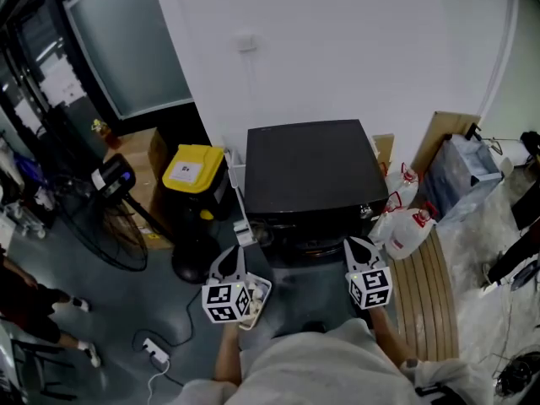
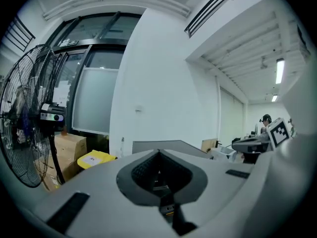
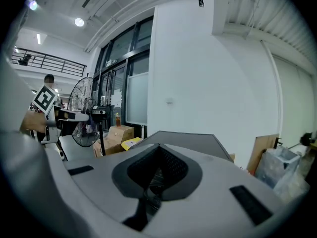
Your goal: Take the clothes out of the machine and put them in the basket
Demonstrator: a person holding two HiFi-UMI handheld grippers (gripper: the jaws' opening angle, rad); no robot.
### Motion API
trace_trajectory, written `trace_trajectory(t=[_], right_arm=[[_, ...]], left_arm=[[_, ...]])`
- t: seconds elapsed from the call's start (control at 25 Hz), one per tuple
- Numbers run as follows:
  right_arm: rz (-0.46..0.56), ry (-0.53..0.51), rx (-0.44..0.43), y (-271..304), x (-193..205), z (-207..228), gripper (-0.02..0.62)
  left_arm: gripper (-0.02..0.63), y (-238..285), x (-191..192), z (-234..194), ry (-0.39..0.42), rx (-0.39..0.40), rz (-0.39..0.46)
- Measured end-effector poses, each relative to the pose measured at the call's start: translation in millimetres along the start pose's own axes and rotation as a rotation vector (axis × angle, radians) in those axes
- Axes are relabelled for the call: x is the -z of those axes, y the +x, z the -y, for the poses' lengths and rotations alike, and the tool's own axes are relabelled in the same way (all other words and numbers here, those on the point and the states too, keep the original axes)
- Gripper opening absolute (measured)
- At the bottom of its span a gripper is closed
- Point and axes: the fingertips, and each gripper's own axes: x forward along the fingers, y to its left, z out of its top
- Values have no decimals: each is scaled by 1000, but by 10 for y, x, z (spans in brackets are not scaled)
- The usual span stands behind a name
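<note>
Left gripper (image 1: 229, 260) and right gripper (image 1: 361, 251), both closed and empty, hover at lower centre before the black box-shaped machine (image 1: 312, 167). No clothes or basket visible (progress undeterminable).

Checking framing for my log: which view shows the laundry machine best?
The head view: it shows the laundry machine from above, whole dark top and part of the front. The left gripper view catches only a sliver of its top over the left tool; the right gripper view shows more top over the right tool, no front.
</note>
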Motion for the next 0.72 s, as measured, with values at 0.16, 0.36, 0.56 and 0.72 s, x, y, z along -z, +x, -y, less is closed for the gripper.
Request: trace_trajectory(t=[0.16, 0.36, 0.56, 0.72], right_arm=[[2, -4, 4, 20, -22, 10, 23], [2, -9, 3, 43, -35, -11, 23], [3, -16, 1, 62, -41, -24, 23], [-1, -17, -2, 59, -22, -42, 23]], left_arm=[[17, 22, -18, 14, 3, 5, 2], [18, 41, -10, 22, 1, 9, 2], [17, 46, 0, 26, 3, 11, 2], [18, 33, 24, 20, 1, 7, 1]])
